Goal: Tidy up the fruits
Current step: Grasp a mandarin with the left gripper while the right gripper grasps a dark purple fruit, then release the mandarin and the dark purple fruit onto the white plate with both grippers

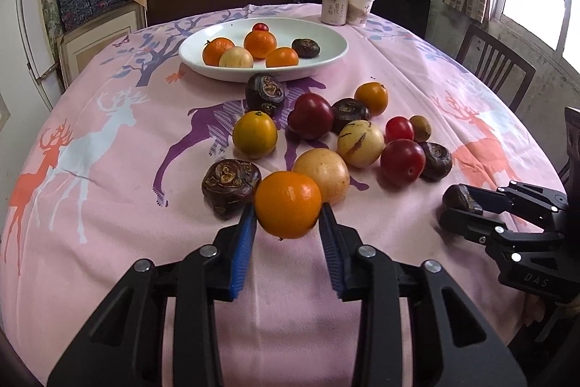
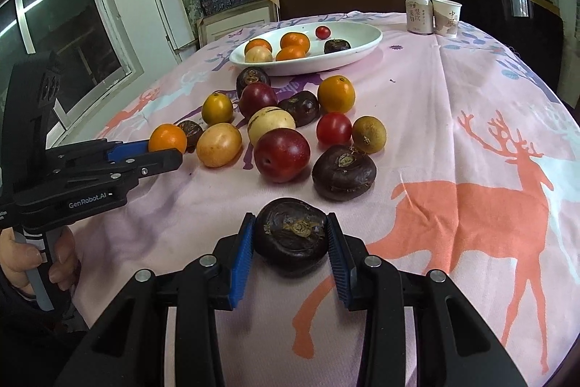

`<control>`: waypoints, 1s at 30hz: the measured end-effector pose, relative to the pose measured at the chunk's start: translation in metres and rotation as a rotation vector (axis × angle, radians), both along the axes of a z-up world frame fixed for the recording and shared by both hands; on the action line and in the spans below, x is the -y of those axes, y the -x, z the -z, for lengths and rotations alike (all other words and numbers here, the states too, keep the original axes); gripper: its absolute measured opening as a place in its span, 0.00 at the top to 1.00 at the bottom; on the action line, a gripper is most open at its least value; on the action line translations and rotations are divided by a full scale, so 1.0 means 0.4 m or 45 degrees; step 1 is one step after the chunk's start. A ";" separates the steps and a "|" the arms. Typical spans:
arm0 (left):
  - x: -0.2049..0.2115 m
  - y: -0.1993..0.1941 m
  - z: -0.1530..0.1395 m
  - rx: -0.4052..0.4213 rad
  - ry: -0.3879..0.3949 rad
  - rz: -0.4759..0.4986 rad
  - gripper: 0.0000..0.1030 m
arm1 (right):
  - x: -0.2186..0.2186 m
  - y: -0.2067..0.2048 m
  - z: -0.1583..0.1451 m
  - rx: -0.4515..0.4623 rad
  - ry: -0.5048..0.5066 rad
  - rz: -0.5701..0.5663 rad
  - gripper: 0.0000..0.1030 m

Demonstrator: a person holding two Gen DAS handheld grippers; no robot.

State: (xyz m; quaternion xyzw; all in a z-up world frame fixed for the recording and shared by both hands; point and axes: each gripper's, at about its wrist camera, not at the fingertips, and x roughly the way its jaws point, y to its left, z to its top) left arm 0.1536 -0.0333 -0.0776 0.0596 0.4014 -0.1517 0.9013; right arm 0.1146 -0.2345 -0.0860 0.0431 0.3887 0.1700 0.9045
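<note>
Six fruits already sit in the oval white ceramic plate (image 1: 328,57) at twelve o'clock; about a dozen remain on the pink deer-print worktop (image 1: 108,205). Left gripper (image 1: 288,223) fingers clamp a round orange tangerine (image 1: 288,204); right gripper (image 2: 291,238) fingers clamp a dark brown water chestnut (image 2: 290,236) (both low, near the cloth).

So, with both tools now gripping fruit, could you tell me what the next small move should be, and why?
Probably lift the left tool straight up. Its pads are already pressed on the orange fruit, which touches a yellow fruit and a dark water chestnut; rising first should avoid nudging them before heading to the white plate.
</note>
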 end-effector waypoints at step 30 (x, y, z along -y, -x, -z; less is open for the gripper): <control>0.006 -0.624 -0.130 -0.027 0.172 -0.096 0.66 | -0.040 -0.649 -0.173 0.029 0.083 0.051 0.62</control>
